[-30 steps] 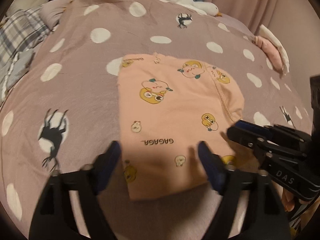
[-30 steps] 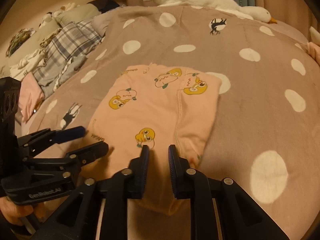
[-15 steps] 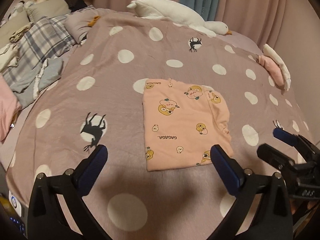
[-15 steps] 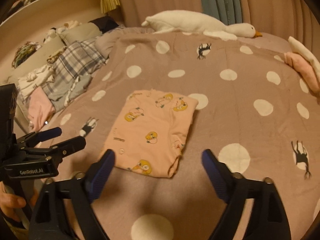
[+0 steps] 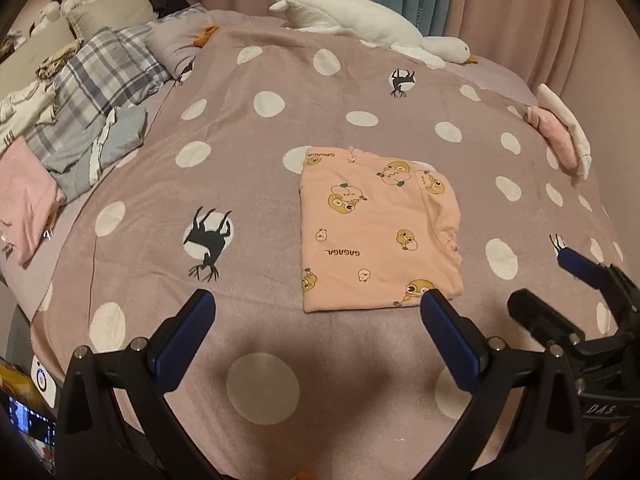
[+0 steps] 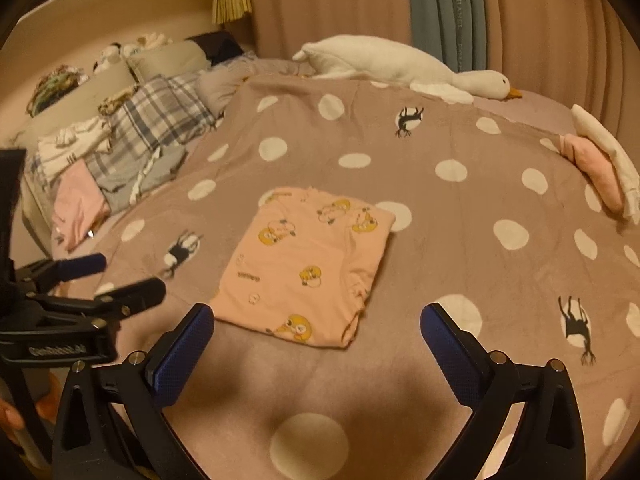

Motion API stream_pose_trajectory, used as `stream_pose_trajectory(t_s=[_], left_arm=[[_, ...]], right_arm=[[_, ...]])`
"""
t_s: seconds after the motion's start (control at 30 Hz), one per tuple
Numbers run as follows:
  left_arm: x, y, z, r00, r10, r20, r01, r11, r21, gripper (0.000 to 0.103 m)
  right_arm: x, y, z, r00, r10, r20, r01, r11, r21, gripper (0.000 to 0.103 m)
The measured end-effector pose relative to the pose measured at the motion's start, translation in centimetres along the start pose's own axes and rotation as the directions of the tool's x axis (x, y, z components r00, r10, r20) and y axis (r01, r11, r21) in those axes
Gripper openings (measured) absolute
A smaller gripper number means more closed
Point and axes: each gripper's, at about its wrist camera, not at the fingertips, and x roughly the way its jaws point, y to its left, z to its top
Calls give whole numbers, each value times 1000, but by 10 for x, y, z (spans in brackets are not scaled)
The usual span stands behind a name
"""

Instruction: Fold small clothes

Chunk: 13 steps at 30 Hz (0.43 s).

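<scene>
Left tongs point(image 5: 316, 312): standing wide, empty; folded peach garment point(image 5: 376, 228) lying flat on dotted bedspread point(image 5: 248, 152), its corner hiding behind one pad. Right tongs point(image 6: 316, 326): jaws just opening wide, holding nothing; garment's print reading blurred.

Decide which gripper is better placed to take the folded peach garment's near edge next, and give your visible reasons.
Probably the left gripper: open, its fingers bracket the peach garment at its near edge. The right gripper, also open, has the garment off toward its left finger.
</scene>
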Motion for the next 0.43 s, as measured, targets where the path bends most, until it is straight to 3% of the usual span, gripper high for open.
stream_pose_trajectory(t_s=[0.43], left_arm=[[-1,0,-1,999,42,10,-42,999,0,103]], right_arm=[[2,6,-1,1000,-3,-24,3,1000,2,102]])
